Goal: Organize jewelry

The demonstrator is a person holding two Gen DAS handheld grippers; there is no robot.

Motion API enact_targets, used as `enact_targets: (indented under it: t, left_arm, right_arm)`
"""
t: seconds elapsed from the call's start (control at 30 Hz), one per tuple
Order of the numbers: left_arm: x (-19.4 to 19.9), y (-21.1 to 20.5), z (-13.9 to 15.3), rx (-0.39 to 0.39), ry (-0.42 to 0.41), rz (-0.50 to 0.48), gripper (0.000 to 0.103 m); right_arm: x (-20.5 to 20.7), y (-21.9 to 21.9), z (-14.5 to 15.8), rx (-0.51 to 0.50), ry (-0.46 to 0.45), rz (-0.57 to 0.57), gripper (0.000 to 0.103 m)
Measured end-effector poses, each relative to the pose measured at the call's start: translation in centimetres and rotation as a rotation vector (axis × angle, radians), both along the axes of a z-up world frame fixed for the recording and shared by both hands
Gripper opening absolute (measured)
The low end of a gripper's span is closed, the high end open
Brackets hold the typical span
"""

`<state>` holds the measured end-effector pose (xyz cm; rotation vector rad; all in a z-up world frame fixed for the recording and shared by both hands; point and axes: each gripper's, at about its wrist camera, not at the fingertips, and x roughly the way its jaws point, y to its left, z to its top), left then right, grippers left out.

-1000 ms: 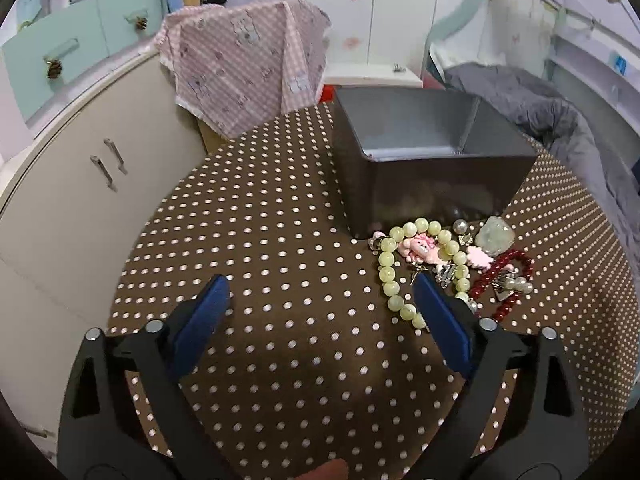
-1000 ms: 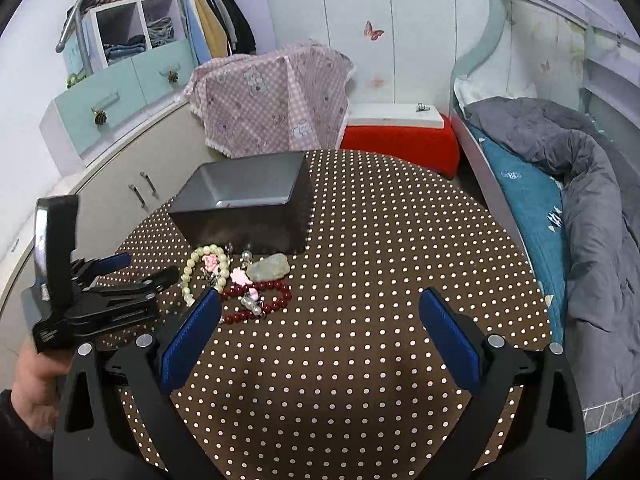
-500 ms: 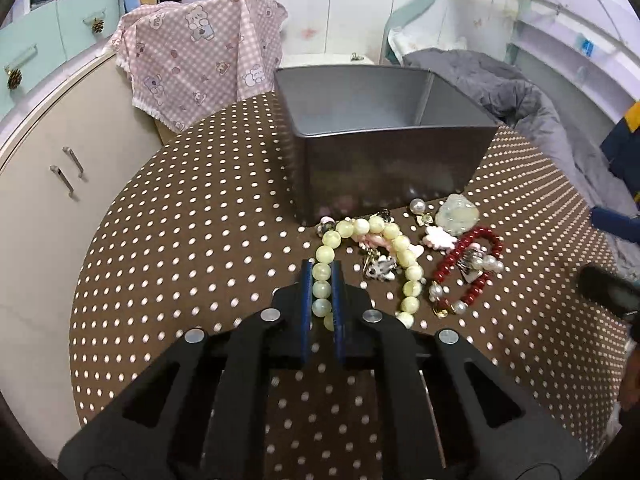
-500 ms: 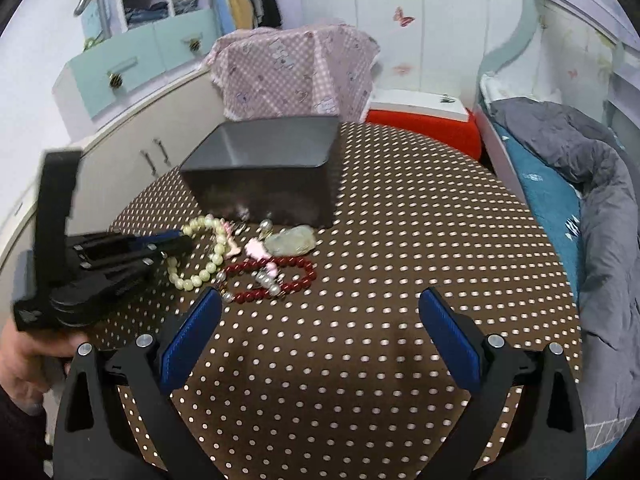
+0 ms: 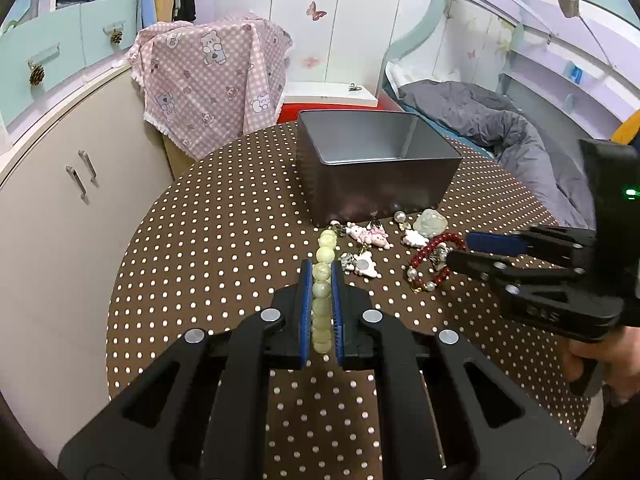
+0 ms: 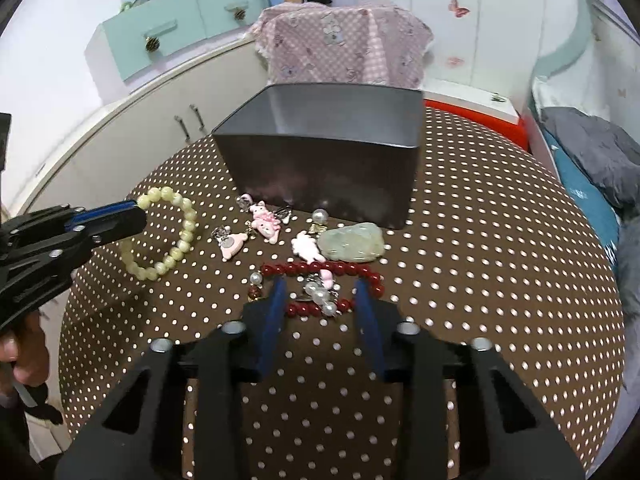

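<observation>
Pale green bracelet point(image 5: 322, 280) is clamped in the left gripper point(image 5: 321, 280), held above the table point(image 5: 224, 232). The right gripper point(image 6: 321, 298), half open, straddles red beads point(image 6: 320, 269) near the box point(image 6: 328, 176).

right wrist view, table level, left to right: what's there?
Left hand-held gripper → pale green bead bracelet → pink bear charm → pink rabbit charm → white pearl earring → jade pendant

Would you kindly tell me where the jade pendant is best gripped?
Grip the jade pendant across its short width from above. It lies flat with its long axis sideways, the pink charm touching its left end and the tin close behind.
</observation>
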<state>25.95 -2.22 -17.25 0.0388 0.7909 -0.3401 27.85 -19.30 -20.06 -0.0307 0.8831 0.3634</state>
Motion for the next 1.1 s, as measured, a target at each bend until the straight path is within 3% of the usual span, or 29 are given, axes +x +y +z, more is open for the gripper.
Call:
enact_targets:
  t: [0.07, 0.17, 0.73, 1.1]
  left_arm:
    - [-0.1, 0.3, 0.1, -0.006, -0.002, 0.000, 0.009]
    - [-0.2, 0.4, 0.4, -0.012, -0.003, 0.002, 0.009]
    - [-1.1, 0.9, 2.5, -0.052, -0.039, -0.027, 0.009]
    - [-1.2, 1.3, 5.6, -0.084, -0.106, -0.044, 0.009]
  right_arm:
    - [0.3, 0.3, -0.6, -0.021, 0.008, 0.015, 0.012]
    - [-0.1, 0.3, -0.6, -0.025, 0.002, 0.026, 0.008]
    - [-2.7, -5.8, 4.8, 0.352, -0.025, 0.004, 0.008]
    - [-2.7, -6.1, 11.1, 0.422, -0.135, 0.068, 0.008]
